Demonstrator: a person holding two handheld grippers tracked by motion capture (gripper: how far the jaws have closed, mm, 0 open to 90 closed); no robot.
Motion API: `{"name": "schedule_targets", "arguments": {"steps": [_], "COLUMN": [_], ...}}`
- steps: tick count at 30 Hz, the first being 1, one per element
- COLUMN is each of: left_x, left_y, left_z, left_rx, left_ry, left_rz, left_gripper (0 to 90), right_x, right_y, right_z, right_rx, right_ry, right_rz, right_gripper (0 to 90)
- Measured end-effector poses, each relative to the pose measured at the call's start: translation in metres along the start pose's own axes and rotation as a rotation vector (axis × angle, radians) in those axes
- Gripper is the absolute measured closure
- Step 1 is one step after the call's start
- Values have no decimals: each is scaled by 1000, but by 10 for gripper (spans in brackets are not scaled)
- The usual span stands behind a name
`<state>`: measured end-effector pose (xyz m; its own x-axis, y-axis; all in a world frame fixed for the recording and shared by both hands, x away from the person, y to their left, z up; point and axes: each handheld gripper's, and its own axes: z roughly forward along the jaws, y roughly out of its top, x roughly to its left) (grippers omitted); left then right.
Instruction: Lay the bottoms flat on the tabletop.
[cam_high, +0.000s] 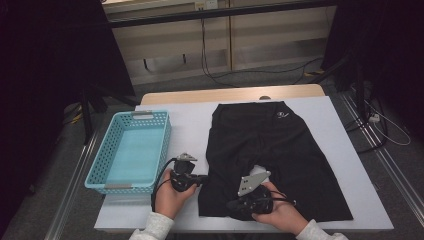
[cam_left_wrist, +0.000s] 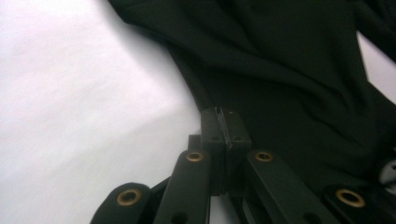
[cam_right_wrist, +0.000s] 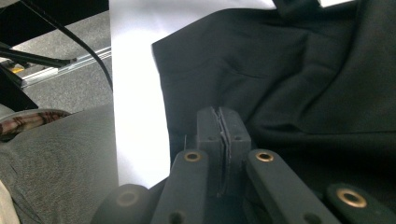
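Matt black cloth shorts (cam_high: 272, 150) lie soft and creased on the smooth white tabletop (cam_high: 187, 125) by the matt black plastic tongs (cam_left_wrist: 223, 122) with brass-look rivets, and a glossy turquoise perforated plastic basket (cam_high: 131, 150) stands left of them.

White table (cam_high: 345, 150) with black shorts (cam_high: 280, 150) (spread flat), blue basket (cam_high: 97, 172).

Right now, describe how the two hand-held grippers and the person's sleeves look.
Both grippers are black. The left gripper trails a black cable that loops toward the sleeve and carries a small grey plate on top. The right gripper bears a larger grey three-cornered plate with holes. Up close, each has two black jaws on black link arms with brass-coloured rivets. The sleeves are light grey.
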<state>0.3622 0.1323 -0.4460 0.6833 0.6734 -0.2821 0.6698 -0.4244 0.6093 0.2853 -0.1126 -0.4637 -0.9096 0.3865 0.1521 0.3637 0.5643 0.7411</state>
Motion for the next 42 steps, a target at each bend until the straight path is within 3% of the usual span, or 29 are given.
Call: {"name": "schedule_targets", "arguments": {"steps": [2, 4, 8, 14, 17, 19, 21, 22, 24, 27, 32, 34, 37, 42], "left_x": [1, 4, 4, 3, 5, 4, 4, 5, 8, 12, 12, 11, 10, 13], "left_y": [-2, -6, -8, -5, -6, -7, -6, -5, -2, 2, 7, 7, 7, 0], "left_z": [-10, -17, -19, -31, -30, -25, -16, -11, -1, 10, 16, 11, -3, -14], "left_rx": [-10, -12, -25, -45, -44, -57, -70, -67, -75, -85, -81, -116, -147, -142], "left_ry": [16, 3, -7, -38, -25, 17, 22, 41, 58, 85, 79, 106, 111, 129], "left_rz": [-6, -27, -43, -57, -55, -21, -29, -12, -20, -11, -20, -20, -39, -68], "left_gripper": [899, 898, 898, 897, 893, 834, 683, 650, 616, 661, 885, 886, 888, 887], "right_x": [0, 0, 1, 2, 2, 2, 2, 1, 1, 3, 1, 1, 2, 2], "right_y": [0, 0, 2, 6, 7, 6, 5, 4, 2, 2, 1, 1, 2, 2], "right_z": [-1, -1, 0, -7, -12, -14, -11, -9, -6, -3, -2, -3, -5, -5], "right_rx": [2, 1, 1, -38, -57, -55, -36, -28, -15, 0, 5, 4, -1, -5], "right_ry": [-2, -3, 4, 62, 76, 69, 57, 59, 66, 68, 64, 64, 63, 70], "right_rz": [-2, 0, -4, 19, 23, 24, 20, 24, 24, 13, 21, 19, 14, 18], "right_gripper": [889, 889, 889, 889, 889, 890, 889, 890, 889, 889, 888, 889, 889, 888]}}
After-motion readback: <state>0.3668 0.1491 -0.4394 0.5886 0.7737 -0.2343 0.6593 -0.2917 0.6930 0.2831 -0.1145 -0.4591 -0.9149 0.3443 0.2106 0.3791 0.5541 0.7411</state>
